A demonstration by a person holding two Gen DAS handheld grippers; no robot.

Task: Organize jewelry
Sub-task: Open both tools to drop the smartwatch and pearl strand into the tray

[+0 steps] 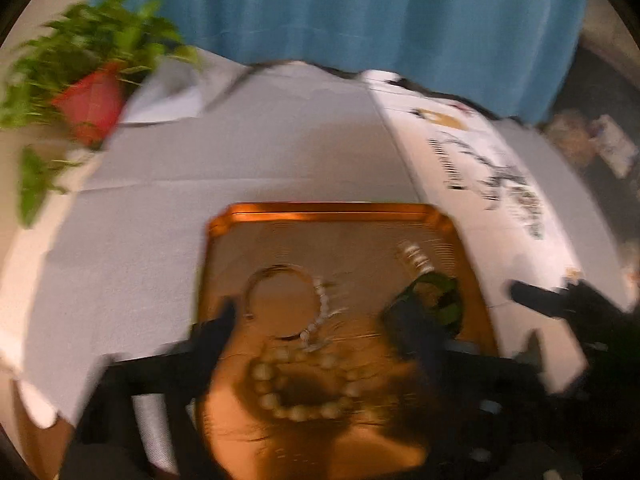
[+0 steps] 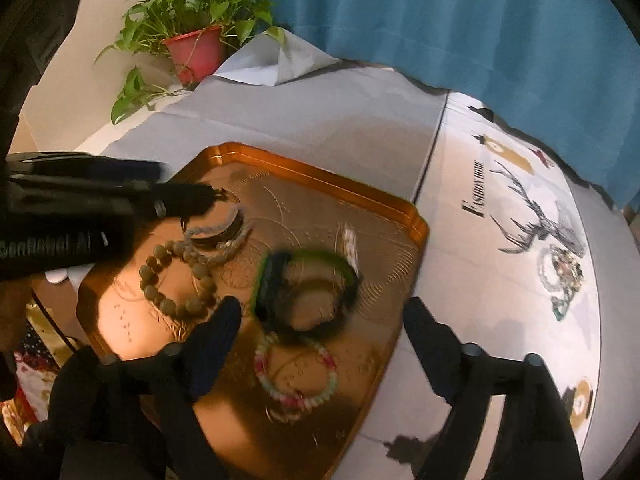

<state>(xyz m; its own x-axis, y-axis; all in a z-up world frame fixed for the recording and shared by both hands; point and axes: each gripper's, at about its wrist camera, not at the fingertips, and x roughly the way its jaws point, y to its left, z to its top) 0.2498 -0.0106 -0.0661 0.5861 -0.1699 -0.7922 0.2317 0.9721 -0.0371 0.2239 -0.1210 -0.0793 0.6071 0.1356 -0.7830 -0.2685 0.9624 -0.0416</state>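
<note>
Both tongs are spread over the gold tray [image 2: 416, 216], so I'd nip the right tongs [image 2: 320, 320] onto the green bangle's [image 2: 304, 258] rim.

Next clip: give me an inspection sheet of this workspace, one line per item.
Surface: grey cloth beside a white printed cloth.
Job's things: gold tray holding a wooden bead bracelet, green-and-black bangles and a pink-and-white bead bracelet; further jewelry lies on the printed cloth.
Clutter: nothing seen.
Grippers: left tool and right tool both open over the tray.
Cables: nothing seen.
Surroundings: potted plant, blue curtain.
</note>
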